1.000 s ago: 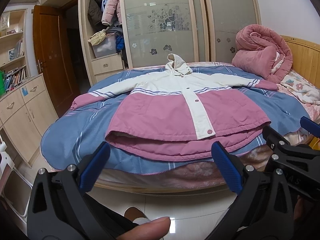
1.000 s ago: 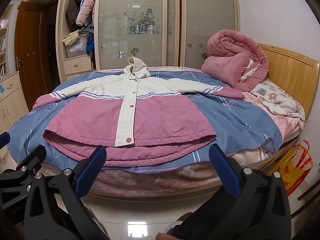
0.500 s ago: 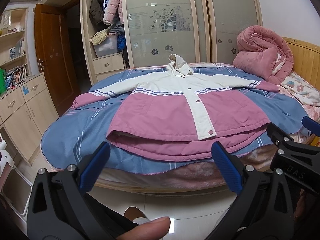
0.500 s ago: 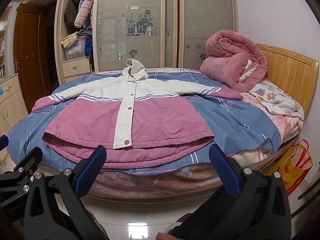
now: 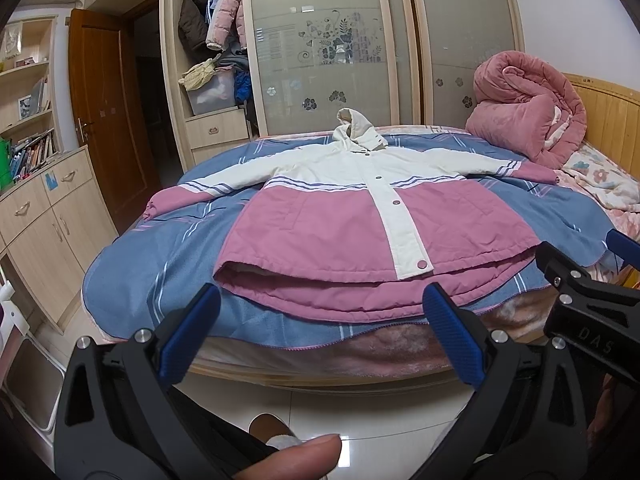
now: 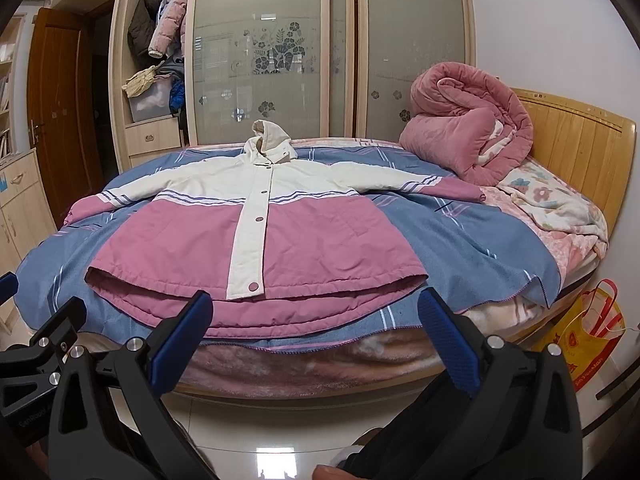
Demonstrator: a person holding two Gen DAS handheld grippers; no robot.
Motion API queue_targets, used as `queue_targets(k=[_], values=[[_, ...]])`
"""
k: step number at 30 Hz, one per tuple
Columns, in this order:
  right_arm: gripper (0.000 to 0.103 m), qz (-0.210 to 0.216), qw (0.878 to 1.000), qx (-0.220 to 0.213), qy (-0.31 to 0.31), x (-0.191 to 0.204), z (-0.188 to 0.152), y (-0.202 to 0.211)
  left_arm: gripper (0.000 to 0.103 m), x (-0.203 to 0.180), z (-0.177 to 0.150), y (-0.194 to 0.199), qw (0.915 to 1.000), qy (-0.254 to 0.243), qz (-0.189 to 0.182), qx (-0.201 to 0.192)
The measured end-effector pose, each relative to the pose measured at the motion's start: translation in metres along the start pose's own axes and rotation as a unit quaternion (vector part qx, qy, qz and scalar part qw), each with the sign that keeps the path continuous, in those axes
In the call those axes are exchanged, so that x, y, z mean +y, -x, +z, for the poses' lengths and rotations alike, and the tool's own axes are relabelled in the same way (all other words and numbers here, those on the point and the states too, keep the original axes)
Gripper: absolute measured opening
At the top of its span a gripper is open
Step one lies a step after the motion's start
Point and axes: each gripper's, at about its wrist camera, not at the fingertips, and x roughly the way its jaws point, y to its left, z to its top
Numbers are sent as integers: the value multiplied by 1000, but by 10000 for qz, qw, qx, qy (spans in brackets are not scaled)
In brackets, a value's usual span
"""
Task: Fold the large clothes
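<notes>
A large pink and white hooded jacket (image 5: 352, 224) lies flat and buttoned on the bed, front up, sleeves spread, hem toward me. It also shows in the right wrist view (image 6: 256, 236). My left gripper (image 5: 320, 312) is open and empty, held off the bed's near edge, in front of the hem. My right gripper (image 6: 316, 316) is open and empty, likewise short of the hem. Each gripper appears at the edge of the other's view.
A blue striped blanket (image 5: 132, 264) covers the bed. A rolled pink quilt (image 6: 464, 136) sits by the wooden headboard (image 6: 580, 128). A wardrobe (image 5: 352, 40) stands behind, cabinets (image 5: 44, 216) at left. A yellow bag (image 6: 588, 332) is on the tiled floor at right.
Both grippers have moved slightly closer to the bed and tilted a little; the jacket looks larger. Nothing was grasped. The jacket has not moved.
</notes>
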Motion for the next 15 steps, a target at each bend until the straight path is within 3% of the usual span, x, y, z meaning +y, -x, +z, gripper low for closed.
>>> queue_targets(k=[15], values=[[102,15,10000,-57,-48,-1,2,3,101,0,2,1,10000,15,7,-3]])
